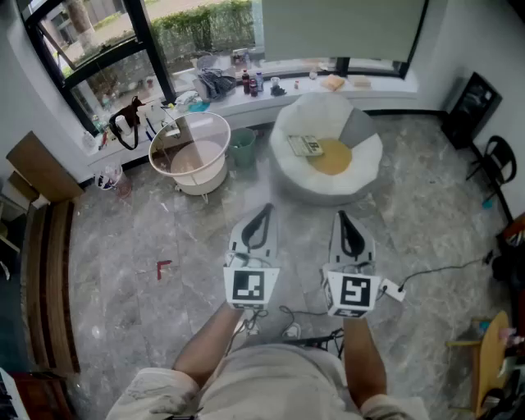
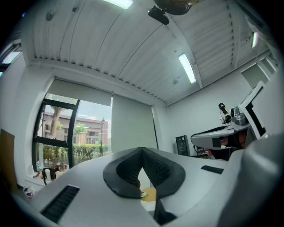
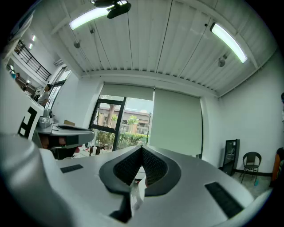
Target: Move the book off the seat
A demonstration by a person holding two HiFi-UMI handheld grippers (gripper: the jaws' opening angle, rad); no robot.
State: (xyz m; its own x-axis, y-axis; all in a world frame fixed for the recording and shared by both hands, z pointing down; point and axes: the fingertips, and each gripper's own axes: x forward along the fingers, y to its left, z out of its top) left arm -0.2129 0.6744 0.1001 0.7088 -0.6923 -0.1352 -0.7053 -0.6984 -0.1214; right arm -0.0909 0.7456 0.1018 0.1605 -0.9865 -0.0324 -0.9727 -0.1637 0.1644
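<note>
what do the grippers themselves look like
Both the left gripper and right gripper are pale grey, tapered shells with black ribbed pads. Each carries a white cube with black square markers. A dark cable runs off from the right one.

I'm over grey marble-tile floor (image 1: 123, 246); black-framed window (image 1: 107, 41) ahead, white roller blind (image 1: 336, 25) down, ceiling tube lights (image 3: 228, 42) on.

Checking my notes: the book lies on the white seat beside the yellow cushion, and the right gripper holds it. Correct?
Not quite. In the head view the right gripper is shut on nothing, well short of the seat; the book does lie beside the yellow cushion.
</note>
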